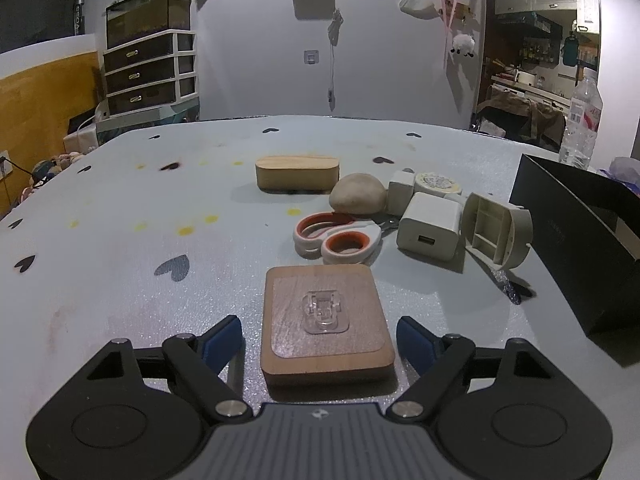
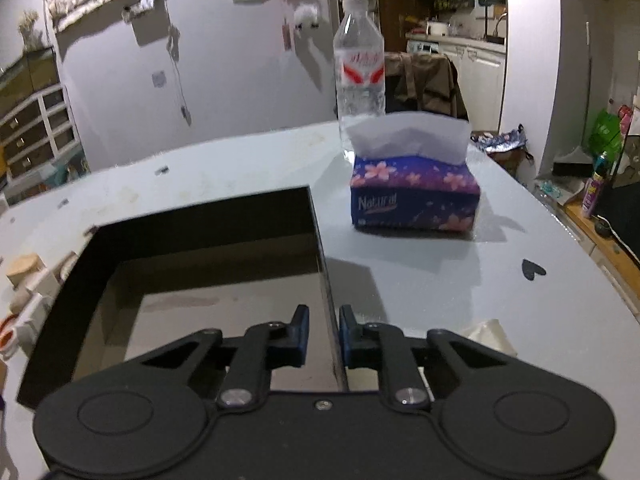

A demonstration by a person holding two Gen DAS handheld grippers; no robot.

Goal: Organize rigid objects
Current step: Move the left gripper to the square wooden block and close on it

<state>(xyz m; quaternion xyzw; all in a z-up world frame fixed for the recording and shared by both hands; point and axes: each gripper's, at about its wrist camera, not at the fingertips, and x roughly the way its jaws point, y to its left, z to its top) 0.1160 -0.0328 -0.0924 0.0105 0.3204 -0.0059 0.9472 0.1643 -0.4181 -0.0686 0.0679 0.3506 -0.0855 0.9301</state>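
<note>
Table (image 1: 120,280) bearing a black box (image 2: 192,216), open and empty, evidently the receptacle. Right hand-held gripper (image 2: 324,336) nearly closed astride the box's right wall (image 2: 326,280), probably steadying it; contact cannot be told. Left hand-held gripper (image 1: 320,338) spread around a wooden block (image 1: 326,324), not yet touching. Scissors (image 1: 336,238), charger (image 1: 430,228) and other clutter lie beyond, between block and box.
</note>
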